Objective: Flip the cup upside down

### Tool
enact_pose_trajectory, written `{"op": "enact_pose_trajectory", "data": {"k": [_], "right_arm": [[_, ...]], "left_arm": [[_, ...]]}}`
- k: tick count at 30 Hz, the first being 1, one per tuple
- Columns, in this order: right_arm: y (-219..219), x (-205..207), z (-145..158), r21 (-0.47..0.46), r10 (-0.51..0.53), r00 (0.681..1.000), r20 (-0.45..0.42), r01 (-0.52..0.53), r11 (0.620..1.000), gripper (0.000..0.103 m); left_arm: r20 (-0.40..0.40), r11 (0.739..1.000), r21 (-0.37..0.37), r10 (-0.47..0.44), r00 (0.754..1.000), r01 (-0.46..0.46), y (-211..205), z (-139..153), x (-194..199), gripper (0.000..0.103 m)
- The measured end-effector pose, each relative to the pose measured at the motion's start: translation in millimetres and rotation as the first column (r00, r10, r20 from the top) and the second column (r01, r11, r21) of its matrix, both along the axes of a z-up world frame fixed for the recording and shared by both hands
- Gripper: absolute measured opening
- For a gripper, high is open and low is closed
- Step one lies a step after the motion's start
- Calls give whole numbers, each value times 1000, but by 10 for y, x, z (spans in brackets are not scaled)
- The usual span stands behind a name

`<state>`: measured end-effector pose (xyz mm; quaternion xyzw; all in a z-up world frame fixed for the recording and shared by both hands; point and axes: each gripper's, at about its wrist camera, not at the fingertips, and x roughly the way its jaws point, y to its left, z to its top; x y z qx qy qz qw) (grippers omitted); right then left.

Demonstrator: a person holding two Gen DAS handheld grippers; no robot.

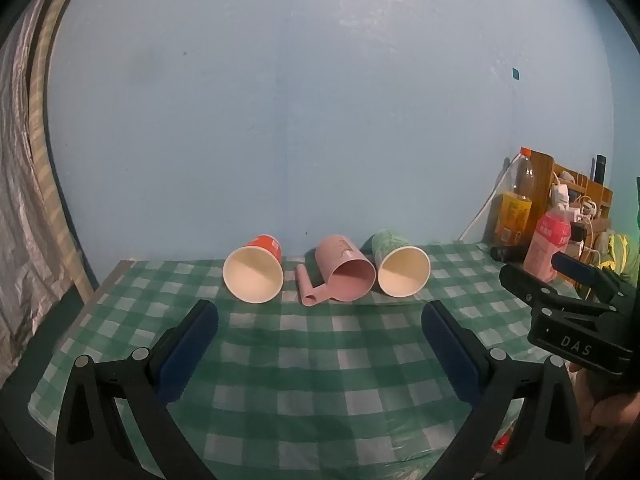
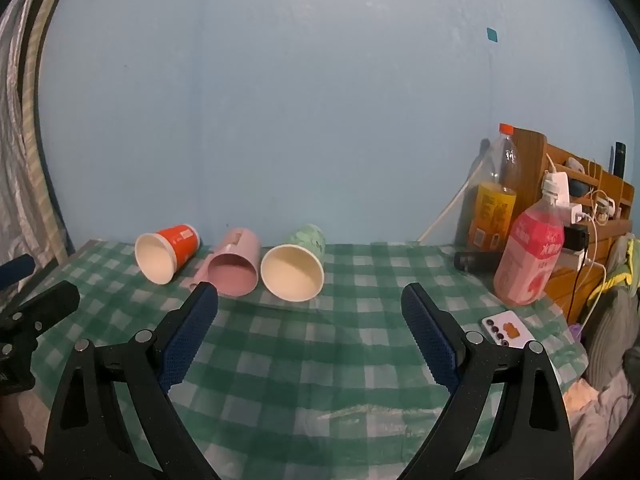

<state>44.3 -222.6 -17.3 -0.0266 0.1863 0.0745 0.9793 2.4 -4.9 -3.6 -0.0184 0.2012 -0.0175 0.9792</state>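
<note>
Three cups lie on their sides in a row at the back of the green checked tablecloth (image 1: 320, 360), mouths facing me: a red paper cup (image 1: 254, 268) (image 2: 166, 252) on the left, a pink plastic mug with a handle (image 1: 344, 274) (image 2: 234, 266) in the middle, a green patterned paper cup (image 1: 400, 268) (image 2: 294, 266) on the right. My left gripper (image 1: 320, 312) is open and empty, short of the cups. My right gripper (image 2: 310, 296) is open and empty, just short of the green cup. The right gripper also shows in the left wrist view (image 1: 532, 272).
At the right stand an orange-label bottle (image 2: 494, 196), a pink bottle (image 2: 530, 252), a black cylinder lying down (image 2: 478, 261), a white remote (image 2: 508, 330) and a wooden shelf with cables (image 2: 580, 200). A blue wall stands behind the table. Bedding lies at the far right.
</note>
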Motion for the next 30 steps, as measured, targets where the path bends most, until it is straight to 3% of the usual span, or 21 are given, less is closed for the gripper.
{"op": "enact_pose_trajectory", "data": {"k": [30], "right_arm": [[61,43,-29,-10,11,1000,-23,-11,1000,92]], "left_arm": [[-27,999,-35,-8,1000,7,3,-73,-23,103]]}}
